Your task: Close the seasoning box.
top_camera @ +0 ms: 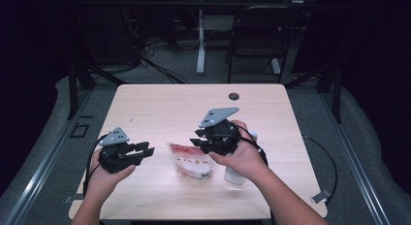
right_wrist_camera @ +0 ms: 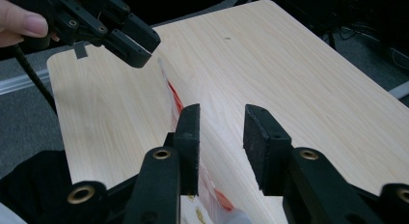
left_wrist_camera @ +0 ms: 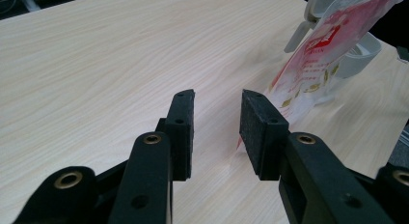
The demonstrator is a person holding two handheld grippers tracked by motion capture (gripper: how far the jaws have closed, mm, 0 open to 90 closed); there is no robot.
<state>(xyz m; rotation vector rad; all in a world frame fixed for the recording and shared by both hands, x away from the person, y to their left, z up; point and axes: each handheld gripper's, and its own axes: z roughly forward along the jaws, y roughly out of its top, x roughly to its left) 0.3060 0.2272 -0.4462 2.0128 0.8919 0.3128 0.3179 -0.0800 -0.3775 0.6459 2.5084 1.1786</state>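
A clear pouch with red print (top_camera: 190,161) lies on the light wooden table (top_camera: 160,108) between my two hands. My left gripper (top_camera: 145,151) hovers left of it, jaws pointing right and open, nothing between them. In the left gripper view the gripper (left_wrist_camera: 217,96) faces the pouch (left_wrist_camera: 318,55), whose edge sits just past the right pad (left_wrist_camera: 255,120). My right gripper (top_camera: 197,137) hangs above the pouch's far right corner, open and empty. From the right gripper (right_wrist_camera: 222,110) I look down on the pouch's thin edge (right_wrist_camera: 169,89), with the left gripper (right_wrist_camera: 130,40) beyond it.
A white plastic bottle (top_camera: 236,175) stands under my right hand, also behind the pouch as a white shape (left_wrist_camera: 359,55). A round cable hole (top_camera: 234,96) marks the table's far side. A black folding chair (top_camera: 257,36) and a table leg (top_camera: 200,50) stand beyond.
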